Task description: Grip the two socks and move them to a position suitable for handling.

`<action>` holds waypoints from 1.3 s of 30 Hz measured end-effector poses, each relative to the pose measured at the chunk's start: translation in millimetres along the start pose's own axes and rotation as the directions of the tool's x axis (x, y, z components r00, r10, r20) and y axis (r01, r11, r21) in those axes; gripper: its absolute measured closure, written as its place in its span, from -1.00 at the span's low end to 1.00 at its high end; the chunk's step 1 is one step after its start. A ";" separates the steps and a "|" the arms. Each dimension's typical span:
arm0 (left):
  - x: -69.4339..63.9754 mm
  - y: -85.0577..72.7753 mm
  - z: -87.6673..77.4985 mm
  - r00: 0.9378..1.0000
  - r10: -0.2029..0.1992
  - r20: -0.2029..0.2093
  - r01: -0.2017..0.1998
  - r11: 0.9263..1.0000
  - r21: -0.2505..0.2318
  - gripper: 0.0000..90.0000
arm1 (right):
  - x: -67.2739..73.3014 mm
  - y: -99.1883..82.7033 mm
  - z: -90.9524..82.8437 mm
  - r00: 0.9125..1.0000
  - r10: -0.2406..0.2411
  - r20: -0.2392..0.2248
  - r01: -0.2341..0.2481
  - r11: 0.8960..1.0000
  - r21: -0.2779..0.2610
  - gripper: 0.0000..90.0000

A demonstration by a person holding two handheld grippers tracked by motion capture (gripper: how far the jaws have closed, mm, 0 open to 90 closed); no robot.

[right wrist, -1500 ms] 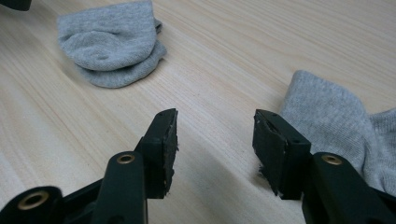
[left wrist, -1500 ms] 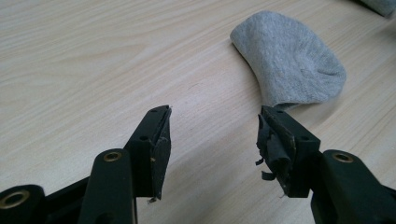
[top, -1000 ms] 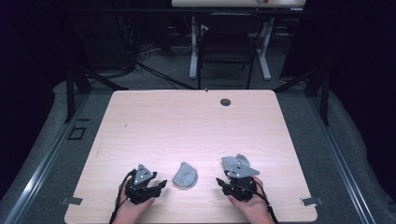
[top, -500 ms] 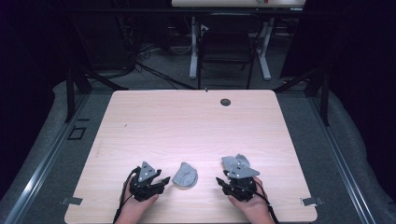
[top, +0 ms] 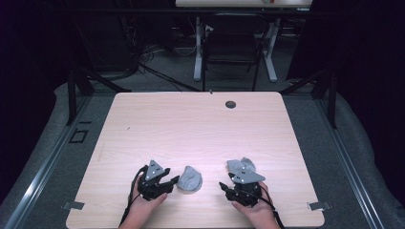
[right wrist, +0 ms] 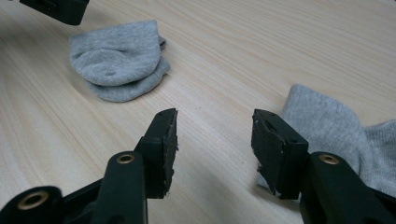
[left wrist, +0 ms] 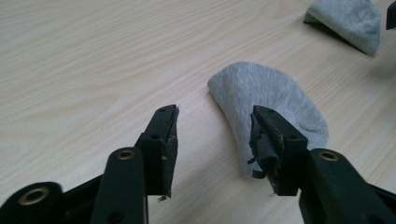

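Near the tabletop's [top: 200, 124] front edge in the high view, the left gripper [top: 167, 182] sits just beside a folded grey sock [top: 190, 178]; the right gripper [top: 234, 187] hides part of a second grey sock [top: 240, 164], with the rest of the wood bare. From the left gripper view, jaws gape, lately narrowing, one tip over the sock's [left wrist: 266, 98] edge. From the right gripper view, jaws stand wide, lately widening, bare wood between; the second sock [right wrist: 327, 126] is cut off at right.
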State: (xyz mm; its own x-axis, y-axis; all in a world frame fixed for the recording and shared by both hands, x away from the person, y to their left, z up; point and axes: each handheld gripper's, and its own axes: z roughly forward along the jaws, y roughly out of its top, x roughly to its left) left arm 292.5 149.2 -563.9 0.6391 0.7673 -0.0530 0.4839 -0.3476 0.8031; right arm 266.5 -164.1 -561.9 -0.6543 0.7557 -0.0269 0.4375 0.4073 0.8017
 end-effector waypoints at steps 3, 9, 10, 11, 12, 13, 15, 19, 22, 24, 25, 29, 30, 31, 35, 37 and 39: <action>-2.9 1.3 3.7 1.000 0.015 0.005 -0.015 1.000 0.016 0.35 | -1.8 -0.4 -1.2 1.000 0.006 0.000 -0.006 1.000 0.013 0.21; -8.6 1.4 8.8 0.999 0.045 0.012 -0.046 0.999 0.025 0.63 | -5.3 -0.8 -2.6 1.000 0.030 0.008 -0.030 1.000 0.010 0.31; -9.4 1.1 9.5 0.998 0.061 0.014 -0.061 0.998 0.033 0.67 | -5.3 -1.1 -2.3 0.999 0.032 0.009 -0.032 0.999 0.013 0.31; -10.5 0.6 10.2 0.998 0.066 0.022 -0.067 0.997 0.042 0.71 | -5.3 -1.4 -1.9 0.999 0.031 0.009 -0.031 0.999 0.014 0.30; -12.0 -0.4 11.0 0.998 0.058 0.032 -0.059 0.997 0.045 0.75 | -5.1 -1.5 -1.7 1.000 0.030 0.009 -0.031 0.999 0.015 0.30; -12.7 -1.1 11.7 0.997 0.069 0.034 -0.071 0.996 0.051 0.79 | -5.0 -1.4 -1.5 1.000 0.028 0.006 -0.028 0.999 0.016 0.30; -13.7 -1.7 12.3 0.997 0.073 0.037 -0.075 0.995 0.059 0.85 | -4.4 -1.1 -1.3 1.000 0.026 0.005 -0.026 1.000 0.016 0.29; -17.0 -4.6 15.1 0.995 0.088 0.045 -0.091 0.993 0.076 0.89 | -3.7 -1.0 -1.3 1.000 0.025 0.007 -0.025 1.000 0.010 0.29; -20.2 -6.7 16.5 0.995 0.091 0.047 -0.094 0.992 0.082 0.90 | -4.7 -1.6 -1.1 1.000 0.024 0.006 -0.024 0.999 0.021 0.29; -20.5 -6.5 16.1 0.994 0.095 0.053 -0.099 0.991 0.085 0.89 | -5.1 -1.8 -1.0 1.000 0.025 0.005 -0.025 0.999 0.022 0.29; -21.3 -6.8 16.1 0.994 0.096 0.051 -0.100 0.991 0.085 0.89 | -5.4 -1.9 -1.0 1.000 0.025 0.004 -0.025 0.999 0.021 0.29; -24.6 -8.0 15.2 0.994 0.088 0.060 -0.093 0.992 0.089 0.88 | -5.4 -2.0 -1.1 1.000 0.029 0.003 -0.029 0.999 0.019 0.28; -26.9 -8.9 14.3 0.994 0.088 0.066 -0.094 0.991 0.092 0.88 | -5.5 -1.9 -1.2 1.000 0.026 0.003 -0.026 0.999 0.022 0.28; -26.9 -8.9 14.3 0.994 0.088 0.066 -0.094 0.991 0.092 0.87 | -5.5 -1.9 -1.2 1.000 0.026 0.003 -0.026 0.999 0.022 0.28; -29.6 -10.0 12.2 0.992 0.092 0.081 -0.100 0.990 0.098 0.87 | -5.4 -1.9 -1.1 1.000 0.025 0.002 -0.025 0.999 0.022 0.27; -31.1 -10.2 10.7 0.992 0.086 0.092 -0.095 0.991 0.099 0.87 | -5.6 -1.9 -1.1 1.000 0.027 -0.001 -0.027 0.999 0.022 0.26; -32.1 -6.1 7.4 0.991 0.079 0.104 -0.087 0.993 0.079 0.86 | -5.8 -2.0 -0.7 1.000 0.031 -0.006 -0.030 0.999 0.023 0.25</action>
State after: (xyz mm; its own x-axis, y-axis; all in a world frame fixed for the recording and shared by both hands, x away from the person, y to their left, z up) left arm 273.5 122.8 -571.5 0.7338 0.6775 -0.0506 0.4722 -0.4549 0.7550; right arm 269.0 -169.7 -562.9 -0.6445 0.7646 0.0014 0.4712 0.3958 0.7882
